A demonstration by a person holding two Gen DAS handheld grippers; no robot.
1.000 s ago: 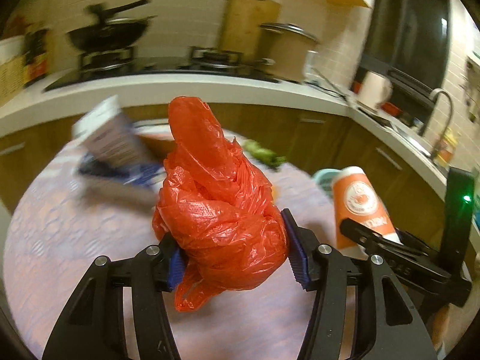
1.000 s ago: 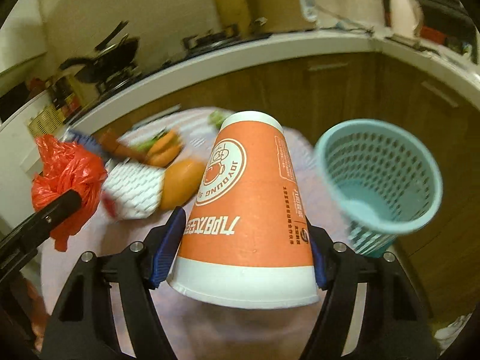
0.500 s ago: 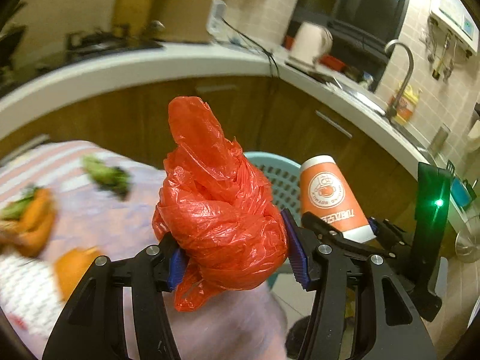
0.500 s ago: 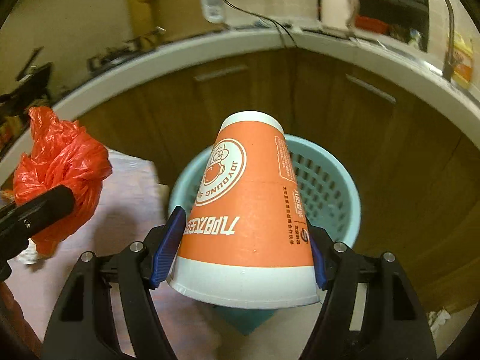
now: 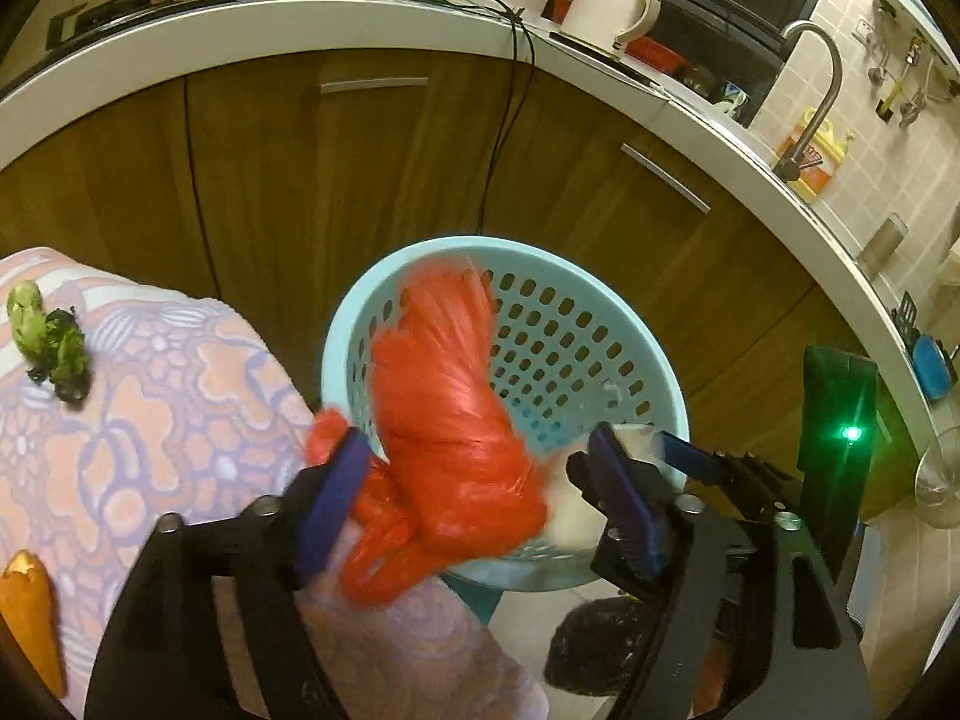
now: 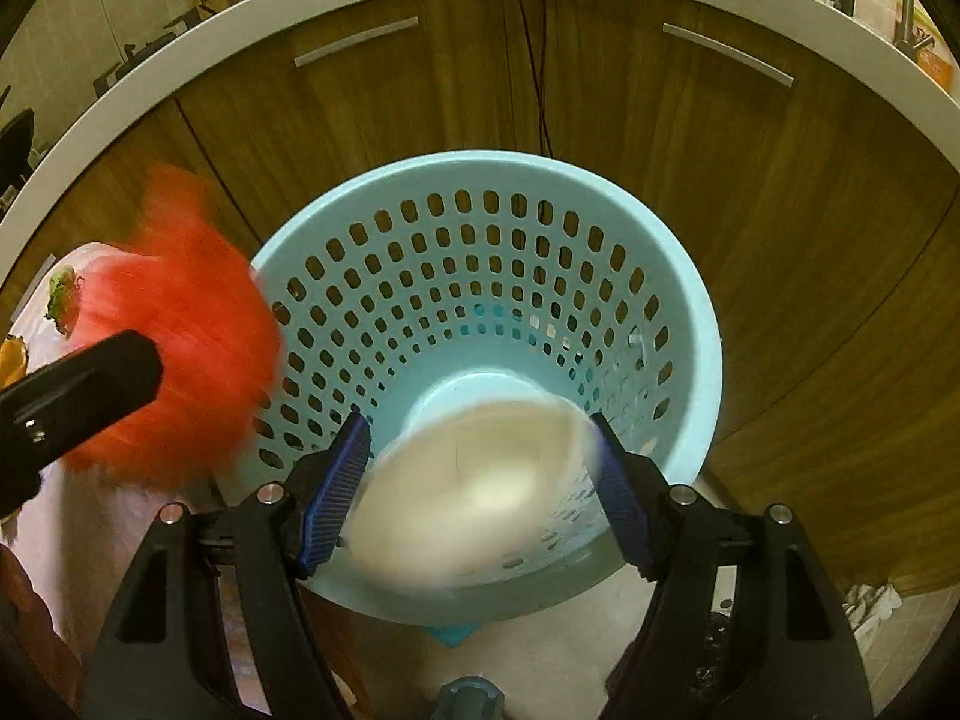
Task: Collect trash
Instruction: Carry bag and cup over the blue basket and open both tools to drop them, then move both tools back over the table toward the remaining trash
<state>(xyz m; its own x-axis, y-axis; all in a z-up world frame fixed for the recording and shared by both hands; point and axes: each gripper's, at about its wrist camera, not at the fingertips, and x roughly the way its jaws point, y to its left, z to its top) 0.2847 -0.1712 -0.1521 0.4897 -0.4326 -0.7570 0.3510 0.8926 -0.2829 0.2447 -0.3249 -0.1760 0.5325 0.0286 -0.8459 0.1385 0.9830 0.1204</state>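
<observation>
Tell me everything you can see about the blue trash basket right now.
The trash basket is a light blue, round plastic bin with rows of oval holes through its tapering wall and a solid bottom. It stands upright on the floor, in front of the wooden cabinets and beside the table. A blurred red plastic bag and a blurred paper cup hang over its open mouth.

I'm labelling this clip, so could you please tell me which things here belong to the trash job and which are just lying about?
Job:
red plastic bag
paper cup
blue basket

Lying about:
green vegetable scrap
orange peel
kettle
yellow bottle
</observation>
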